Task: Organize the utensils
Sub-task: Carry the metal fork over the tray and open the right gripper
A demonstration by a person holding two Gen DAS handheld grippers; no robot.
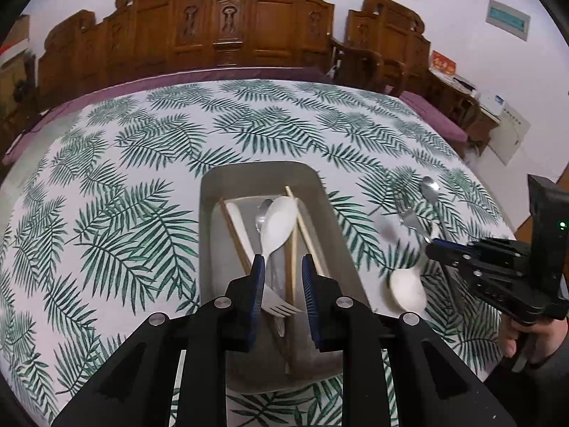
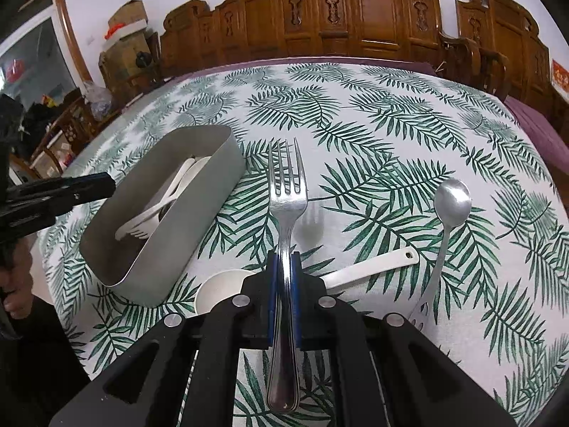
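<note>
A grey tray (image 1: 206,220) sits on the leaf-print tablecloth and holds a white spoon (image 1: 279,220), a white fork (image 1: 281,306), chopsticks (image 1: 293,249) and a metal spoon. My left gripper (image 1: 283,261) hangs open over the tray's near end, empty. My right gripper (image 2: 283,259) is shut on a metal fork (image 2: 287,192) and holds it above the table, right of the tray (image 2: 199,213). A white spoon (image 2: 370,267) and a metal spoon (image 2: 451,203) lie on the cloth. The right gripper also shows in the left wrist view (image 1: 432,247).
Carved wooden chairs (image 1: 227,25) stand behind the table's far edge. A purple cushion (image 1: 437,117) lies at the far right. The cloth's far half (image 2: 355,106) is bare. A hand (image 1: 533,334) holds the right gripper's handle.
</note>
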